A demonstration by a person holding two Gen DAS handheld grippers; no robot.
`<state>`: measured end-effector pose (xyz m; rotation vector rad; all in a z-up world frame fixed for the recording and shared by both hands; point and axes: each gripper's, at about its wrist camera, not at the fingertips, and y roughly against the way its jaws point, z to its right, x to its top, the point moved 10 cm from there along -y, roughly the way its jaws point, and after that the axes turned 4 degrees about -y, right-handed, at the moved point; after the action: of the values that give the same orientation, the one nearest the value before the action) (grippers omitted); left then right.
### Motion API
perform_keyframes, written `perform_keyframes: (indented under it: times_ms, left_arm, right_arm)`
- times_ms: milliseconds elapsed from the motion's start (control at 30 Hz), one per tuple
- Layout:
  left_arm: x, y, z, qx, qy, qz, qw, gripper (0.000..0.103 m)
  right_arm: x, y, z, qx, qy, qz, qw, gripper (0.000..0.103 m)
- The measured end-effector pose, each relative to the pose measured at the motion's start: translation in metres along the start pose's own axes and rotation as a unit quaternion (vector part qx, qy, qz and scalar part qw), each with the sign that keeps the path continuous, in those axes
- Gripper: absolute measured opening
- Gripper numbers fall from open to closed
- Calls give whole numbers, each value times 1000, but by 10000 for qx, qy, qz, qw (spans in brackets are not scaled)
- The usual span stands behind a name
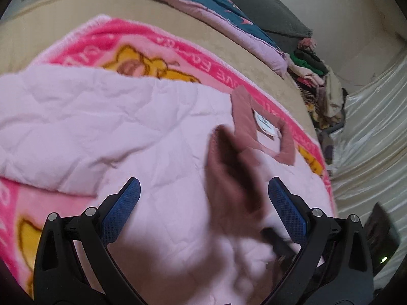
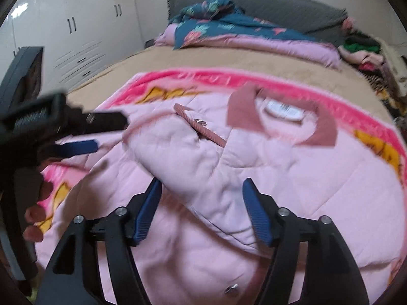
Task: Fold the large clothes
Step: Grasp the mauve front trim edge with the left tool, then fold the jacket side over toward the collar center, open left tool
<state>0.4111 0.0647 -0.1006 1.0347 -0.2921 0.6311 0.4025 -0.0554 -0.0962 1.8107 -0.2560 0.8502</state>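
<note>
A pale pink quilted jacket (image 2: 292,172) with a dusty-rose collar (image 2: 323,129) lies on a pink cartoon blanket (image 2: 198,76) on the bed. One sleeve (image 2: 185,162) is folded across the body, its ribbed cuff (image 2: 201,129) pointing toward the collar. My right gripper (image 2: 202,185) is open just above that sleeve. My left gripper (image 1: 203,185) is open over the jacket (image 1: 101,117); a blurred rose cuff (image 1: 229,178) hangs between its fingers, untouched. The left gripper also shows in the right wrist view (image 2: 84,132), at the left.
The bed has a tan sheet (image 2: 229,58). A teal floral quilt with pink lining (image 2: 229,33) lies by the grey headboard (image 2: 279,2). A pile of mixed clothes (image 1: 318,81) sits at the bed's right edge. White wardrobe doors (image 2: 76,25) stand at the left.
</note>
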Motion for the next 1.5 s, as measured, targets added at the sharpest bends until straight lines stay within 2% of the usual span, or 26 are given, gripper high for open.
perform_keyframes:
  times_ms: [133,233,300,400,433,467,500,567,633,733,867,967,1133,1233,1500]
  left_arm:
    - [-18,-15,9,-332,124,-280,9990,94]
    - [-35,-31,20,-565,194,-532,9968,94]
    - [-43,-40,22,-574,201,-582,9964,93]
    - [-48,-46,31,-475,15,-444,9979,78]
    - [-48,-45,35,-527,-103,-362,9979,60]
    - [-49,-47,43,-505,-331,-301,9977,48]
    - [-48,-48,46,-424,-467,-281,9976,48]
    - [-48,-46,56,-459,-750,-152,9960,25]
    - [-43,-41,61,-482,-854,-24,9952,19]
    - [-21,-21,77,-602,-1066,237,9922,16]
    - [20,25,107,-647,-1536,789,9829,16]
    - [37,41,108,-339,-1819,1070,9769,16]
    - [34,10,63,220,-1703,730,9824,16]
    - [21,-15,35,402,-1501,452,9868,16]
    - [-8,-41,-8,789,-1322,175,9879,17]
  right_arm:
    - [-13,20,5,114,-131,12,9998,77]
    - [-20,43,28,-60,-280,87,9996,77]
    - [-23,61,52,-234,-462,183,9985,78]
    - [-27,85,88,-530,-781,345,9949,80]
    - [-30,93,101,-611,-916,407,9931,80]
    - [-32,98,110,-672,-994,435,9918,80]
    - [-36,104,122,-768,-1110,456,9898,80]
    - [-43,112,137,-867,-1271,459,9870,80]
    - [-48,119,149,-960,-1354,459,9851,80]
    - [-49,126,162,-1092,-1414,512,9826,80]
    - [-44,140,178,-1217,-1556,735,9775,80]
    - [-38,141,187,-1269,-1650,782,9750,80]
    - [-32,120,190,-1289,-1633,567,9765,80]
    - [-27,108,192,-1295,-1610,479,9773,80]
    - [-20,73,198,-1207,-1642,179,9789,80]
